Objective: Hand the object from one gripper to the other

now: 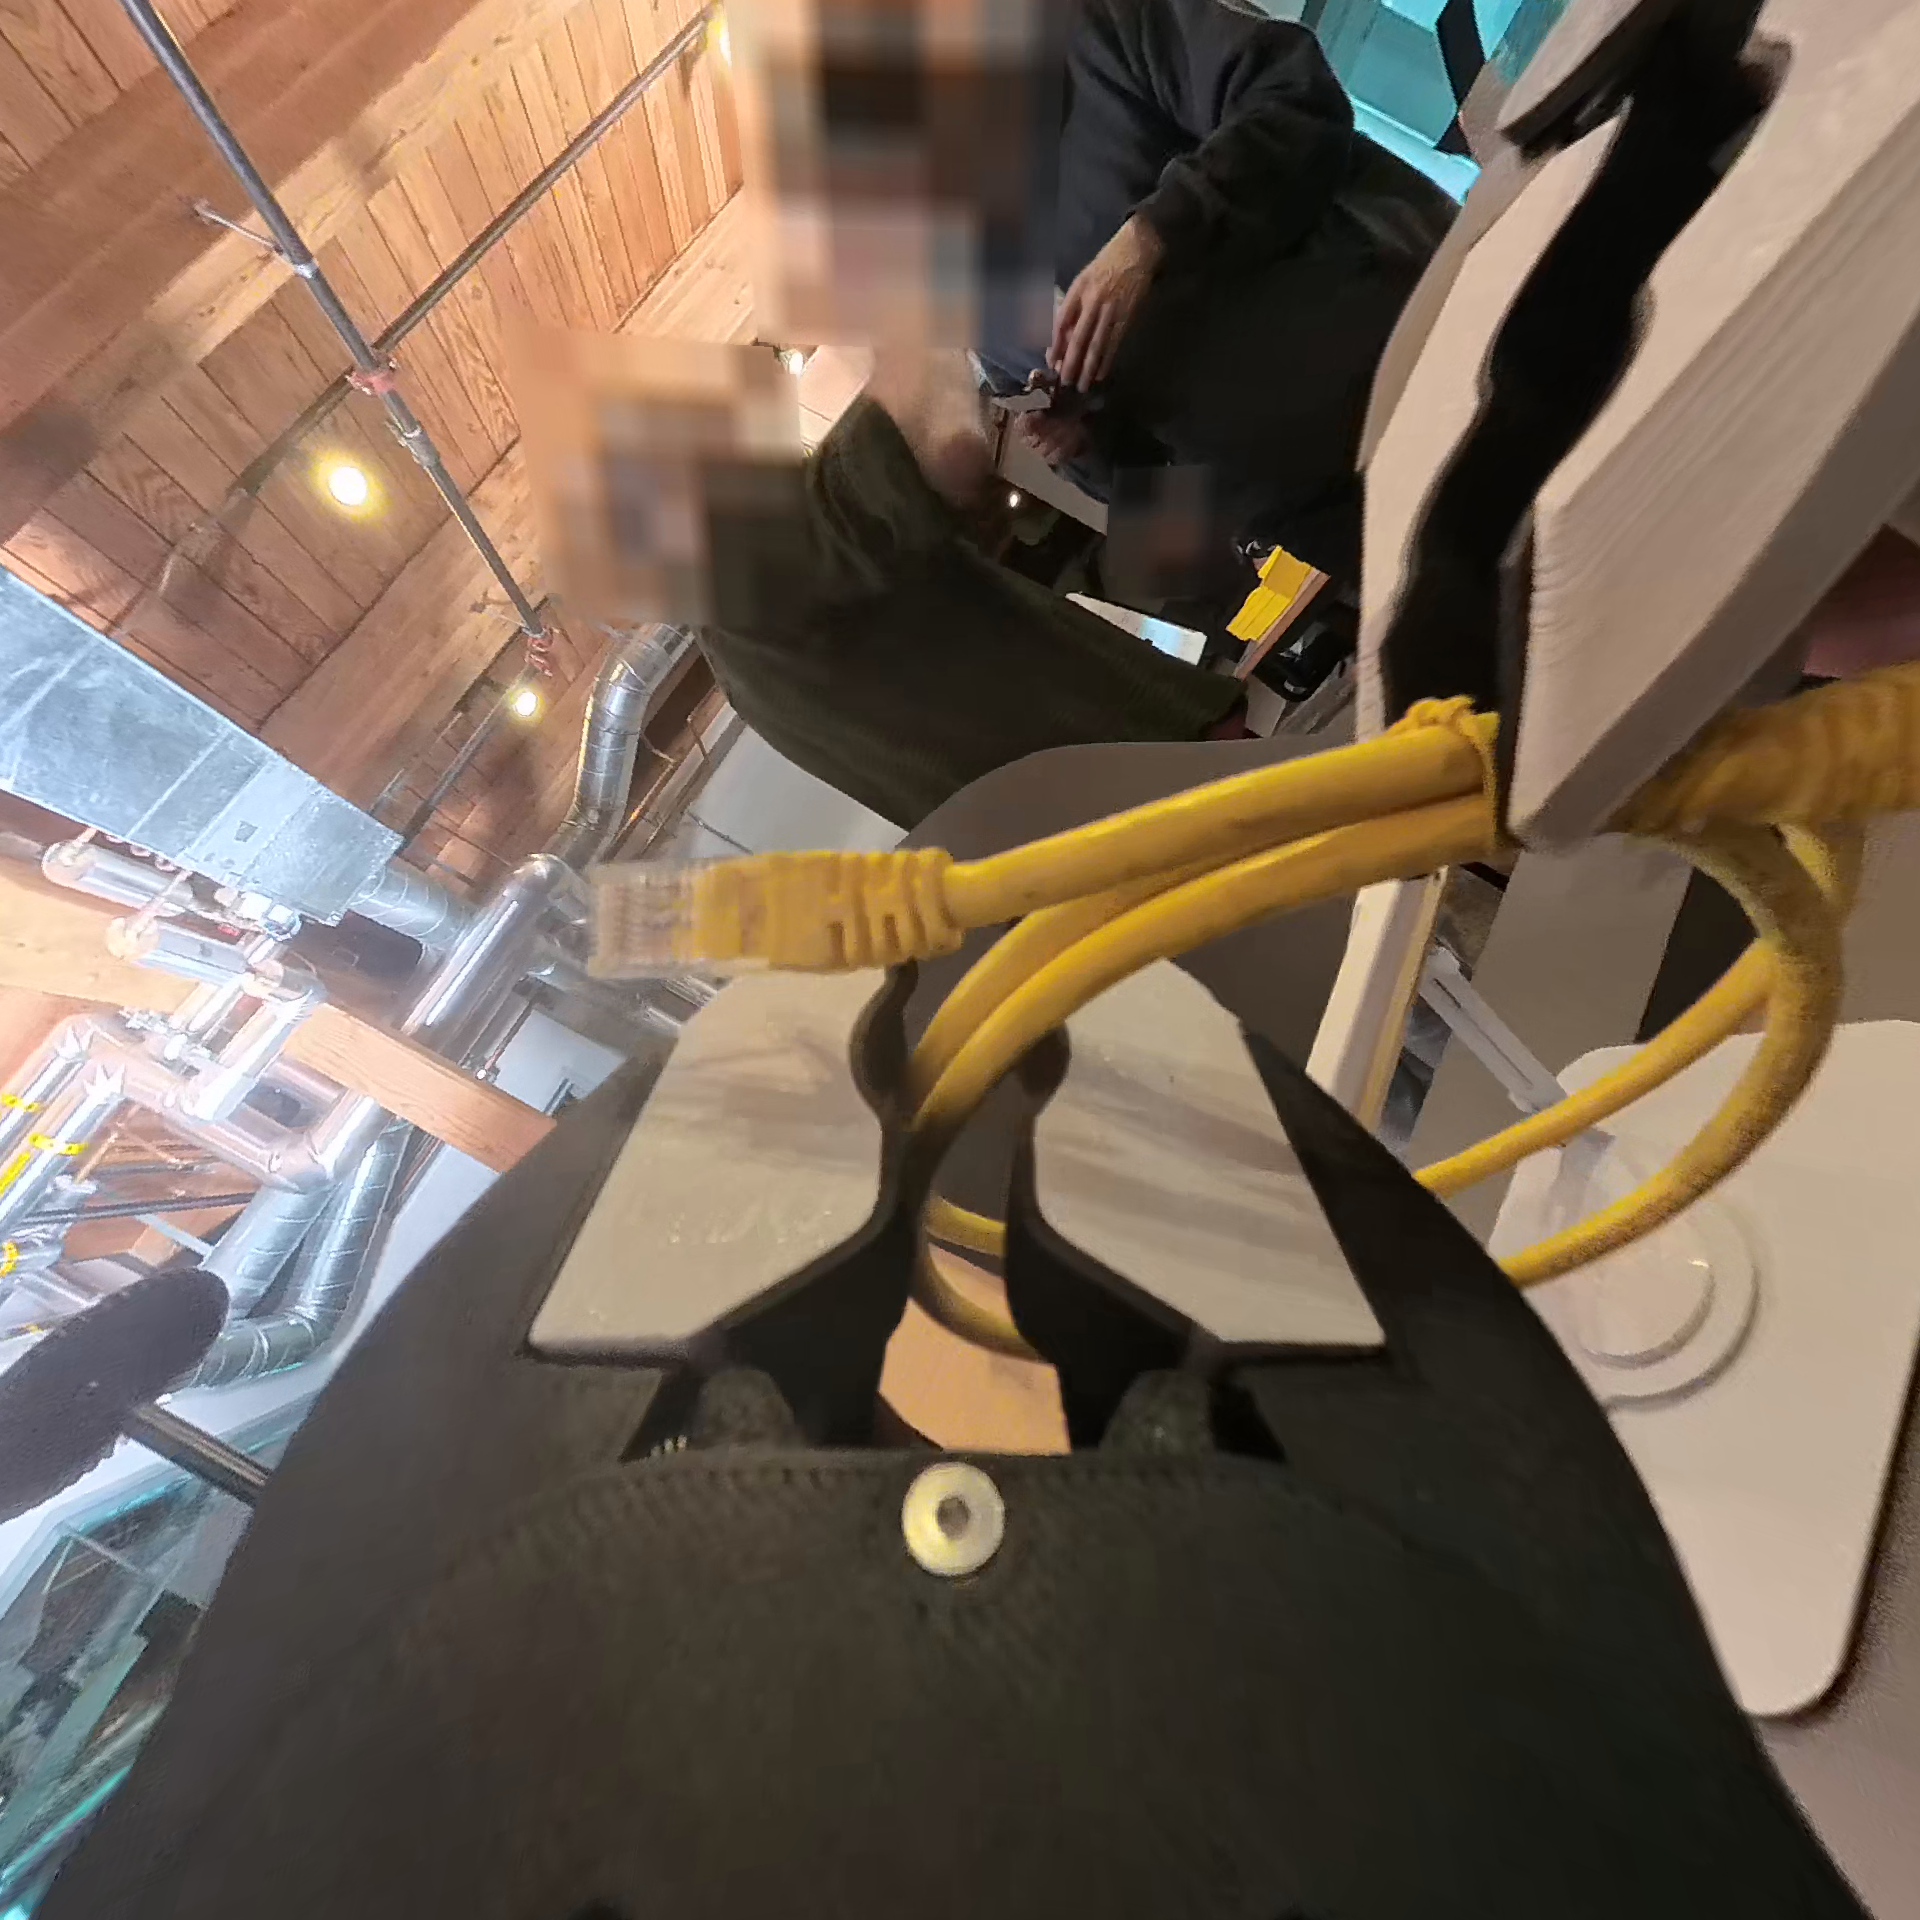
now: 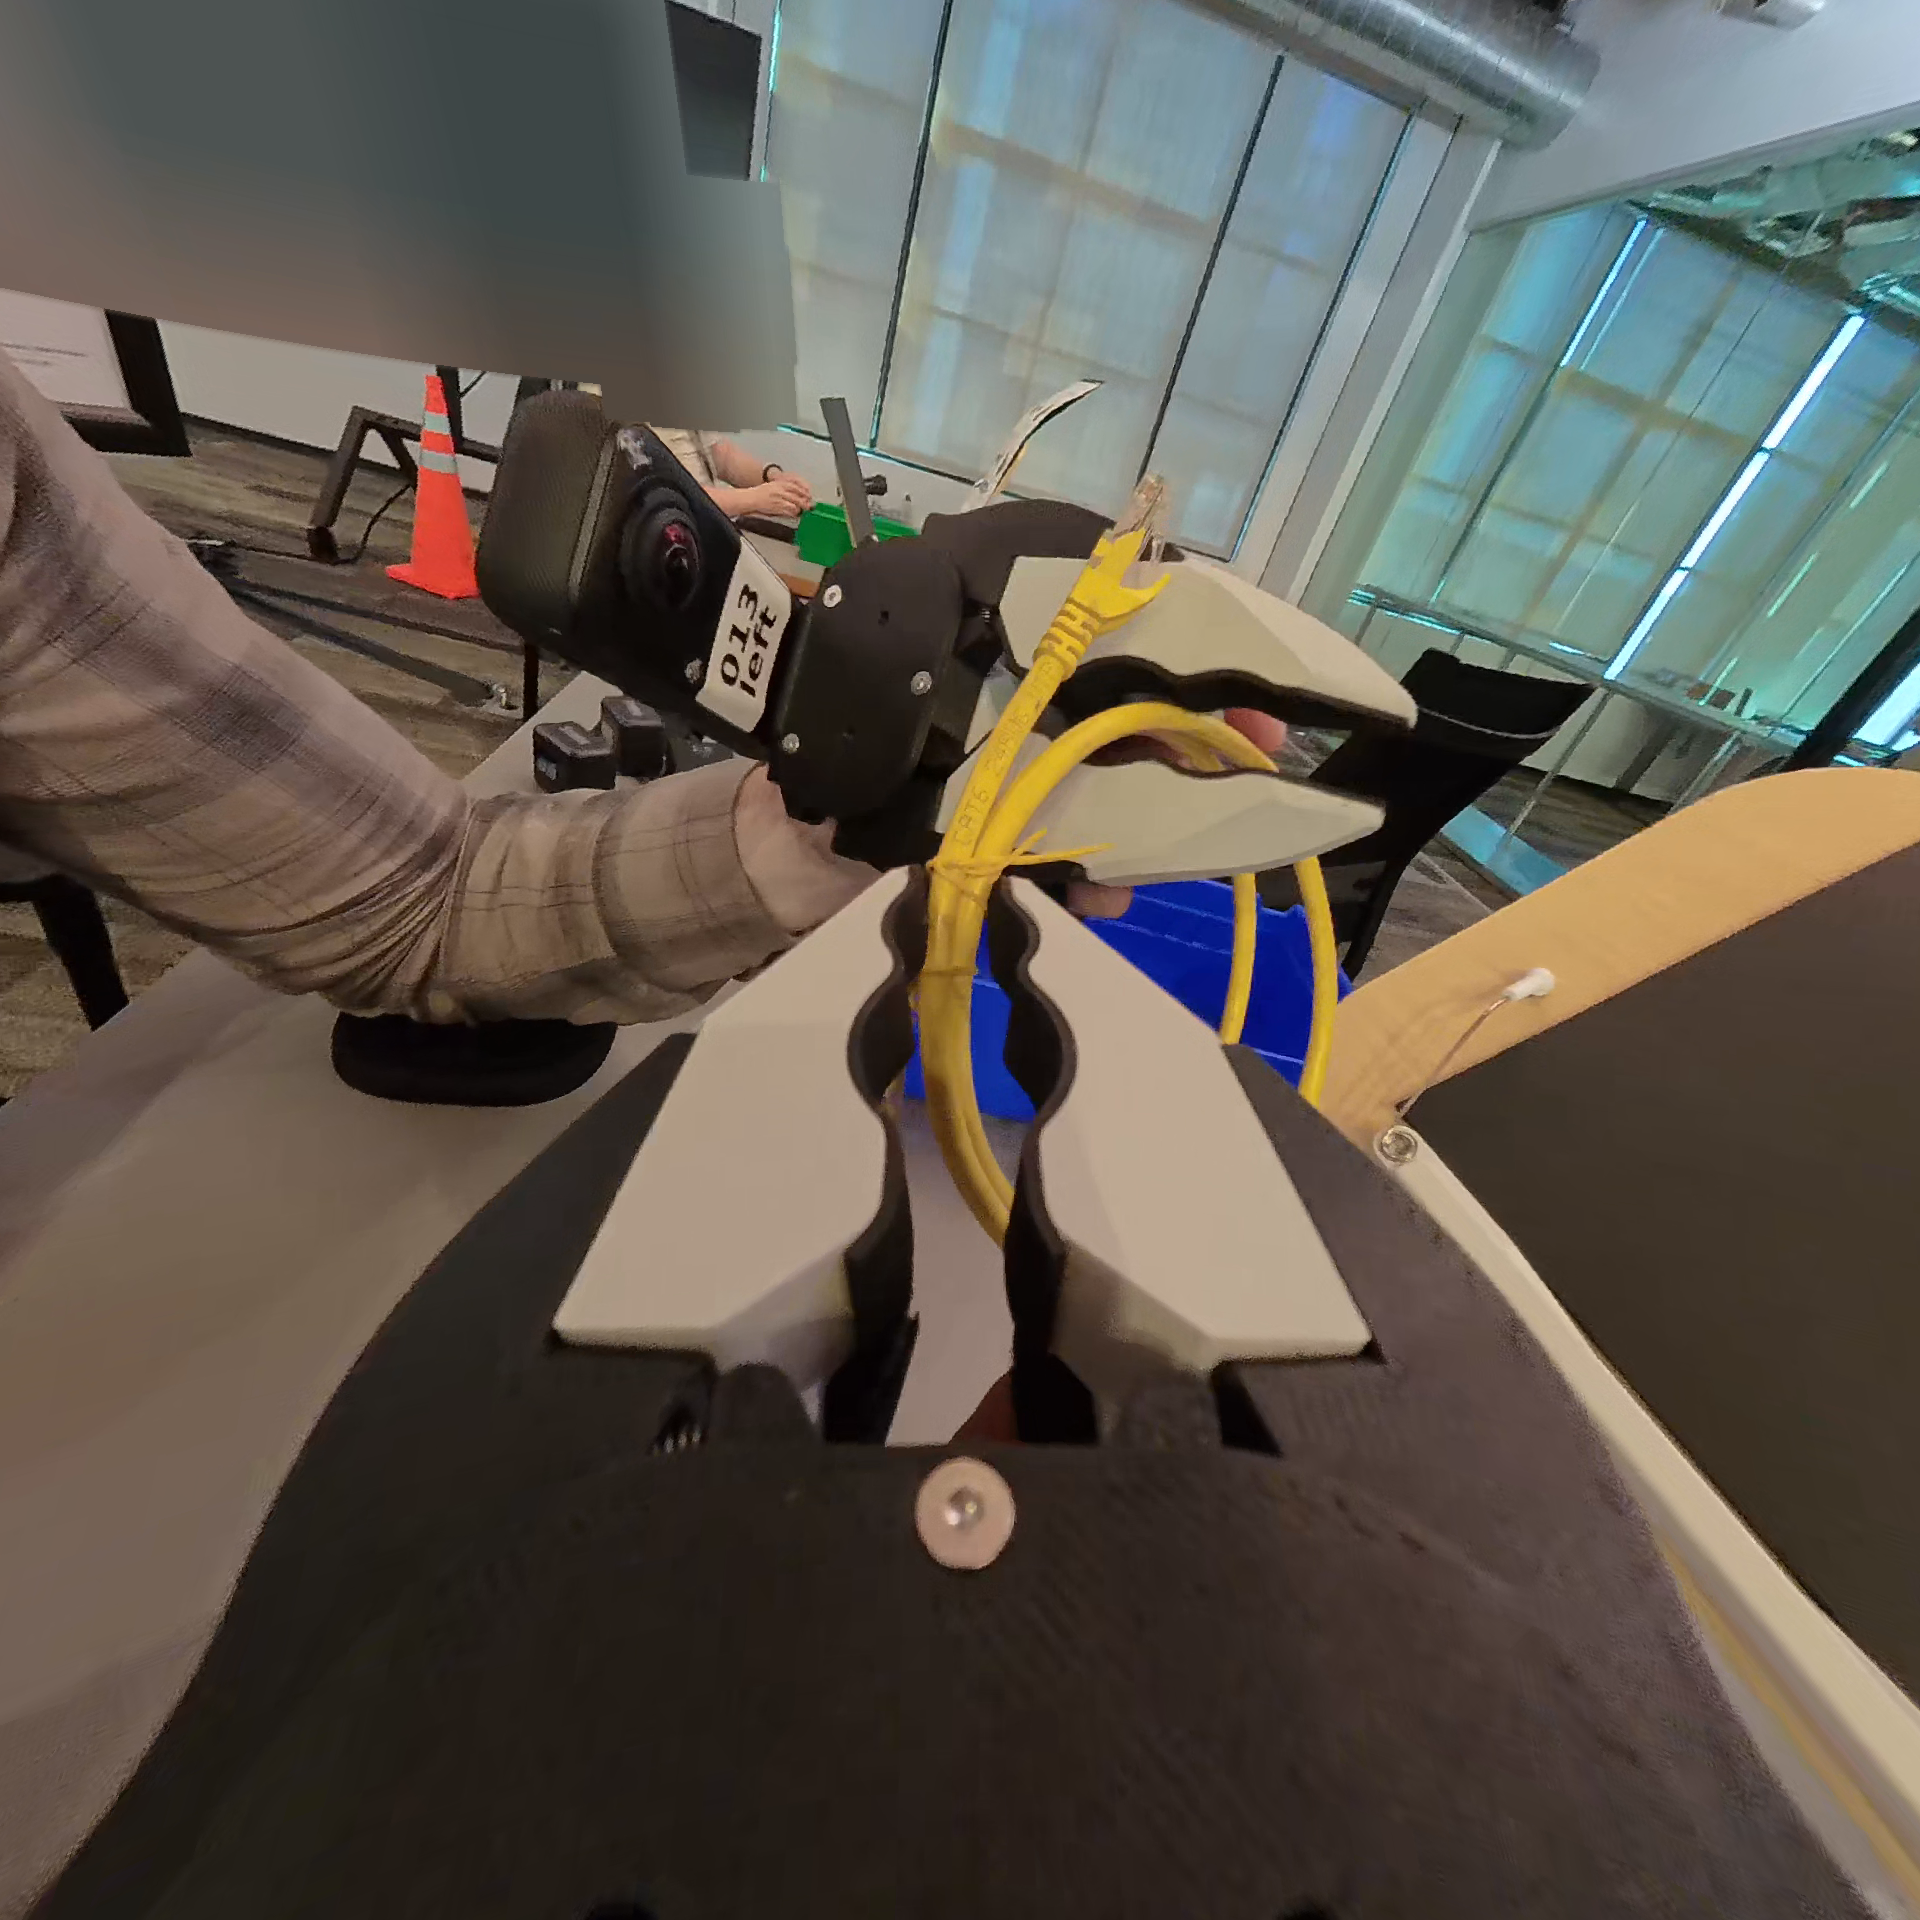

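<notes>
A yellow network cable (image 1: 1195, 831), coiled and tied into a small loop, is held in the air between both grippers. In the left wrist view, my left gripper (image 1: 966, 997) is shut on two strands of the loop, and the clear plug (image 1: 644, 920) sticks out to the left. The right gripper (image 1: 1475, 748) clamps the tied bundle at the upper right. In the right wrist view, my right gripper (image 2: 961, 904) is shut on the cable (image 2: 951, 935) at its tie. The left gripper (image 2: 1397, 767) crosses just beyond it, with the loop between its pads.
A blue bin (image 2: 1174, 935) sits below the cable on the white table (image 2: 156, 1247). A plaid sleeve (image 2: 312, 790) holds the left gripper. A curved wooden board (image 2: 1621, 894) stands at right. An orange cone (image 2: 442, 499) is far back. Seated people (image 1: 1195, 208) are behind. One gripper's finger ends stand about 9 cm off the other's.
</notes>
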Demonstrator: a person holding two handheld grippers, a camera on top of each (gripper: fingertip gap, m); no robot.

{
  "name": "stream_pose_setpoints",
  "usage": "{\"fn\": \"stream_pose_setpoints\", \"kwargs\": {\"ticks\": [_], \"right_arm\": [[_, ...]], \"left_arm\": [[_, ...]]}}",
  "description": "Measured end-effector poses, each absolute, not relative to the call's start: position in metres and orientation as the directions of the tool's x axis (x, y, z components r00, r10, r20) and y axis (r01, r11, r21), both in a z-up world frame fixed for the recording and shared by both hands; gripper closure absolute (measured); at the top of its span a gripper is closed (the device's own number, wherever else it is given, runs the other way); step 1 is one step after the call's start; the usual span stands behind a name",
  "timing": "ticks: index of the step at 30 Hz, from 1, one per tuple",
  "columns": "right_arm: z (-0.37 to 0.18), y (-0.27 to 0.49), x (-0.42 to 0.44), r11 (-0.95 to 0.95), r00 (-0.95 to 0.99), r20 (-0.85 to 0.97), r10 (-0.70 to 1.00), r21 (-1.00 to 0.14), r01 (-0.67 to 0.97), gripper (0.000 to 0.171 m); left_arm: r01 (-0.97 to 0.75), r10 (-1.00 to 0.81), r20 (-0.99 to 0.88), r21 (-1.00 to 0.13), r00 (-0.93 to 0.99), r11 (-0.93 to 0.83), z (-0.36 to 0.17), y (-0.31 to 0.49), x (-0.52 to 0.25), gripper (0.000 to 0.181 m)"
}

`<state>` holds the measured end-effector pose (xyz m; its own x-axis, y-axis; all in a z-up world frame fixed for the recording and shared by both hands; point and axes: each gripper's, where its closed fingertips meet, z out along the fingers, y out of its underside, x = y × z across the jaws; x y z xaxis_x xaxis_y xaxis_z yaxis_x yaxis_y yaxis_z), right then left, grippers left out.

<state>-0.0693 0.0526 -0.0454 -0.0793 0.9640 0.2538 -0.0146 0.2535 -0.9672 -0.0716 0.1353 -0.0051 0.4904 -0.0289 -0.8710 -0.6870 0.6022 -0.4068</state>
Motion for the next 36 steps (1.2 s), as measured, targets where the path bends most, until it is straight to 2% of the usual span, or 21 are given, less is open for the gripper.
{"fn": "stream_pose_setpoints", "kwargs": {"ticks": [7,10,14,18,25,28,32,36], "right_arm": [[-0.030,0.070,-0.058,0.226,0.004,0.227,0.974,-0.968,-0.105,0.162],[-0.019,0.076,-0.051,0.218,0.041,0.214,0.976,-0.961,-0.168,0.163],[-0.004,0.080,-0.042,0.211,0.075,0.198,0.977,-0.941,-0.263,0.163],[0.001,0.078,-0.037,0.223,0.072,0.212,0.975,-0.930,-0.291,0.163],[0.006,0.061,-0.035,0.227,-0.001,0.243,0.970,-0.909,-0.349,0.163],[0.003,0.053,-0.039,0.221,-0.047,0.253,0.966,-0.911,-0.348,0.163],[-0.003,0.045,-0.046,0.224,-0.085,0.266,0.960,-0.915,-0.337,0.163],[-0.011,0.037,-0.056,0.249,-0.109,0.292,0.950,-0.921,-0.299,0.162]], "left_arm": [[-0.690,-0.027,-0.869,-0.411,0.494,0.596,0.001,0.134,-0.080,0.156],[-0.661,-0.061,-0.851,-0.449,0.522,0.602,0.005,0.131,-0.082,0.153],[-0.548,-0.194,-0.780,-0.570,0.595,0.612,0.008,0.128,-0.081,0.151],[-0.402,-0.342,-0.649,-0.720,0.680,0.566,0.013,0.133,-0.090,0.140],[-0.086,-0.616,-0.323,-0.920,0.718,0.382,0.005,0.152,-0.105,0.123],[-0.020,-0.677,-0.265,-0.938,0.687,0.347,0.002,0.151,-0.099,0.124],[-0.028,-0.701,-0.270,-0.942,0.660,0.336,-0.005,0.149,-0.085,0.131],[-0.025,-0.706,-0.253,-0.948,0.662,0.316,-0.009,0.150,-0.077,0.130]]}}
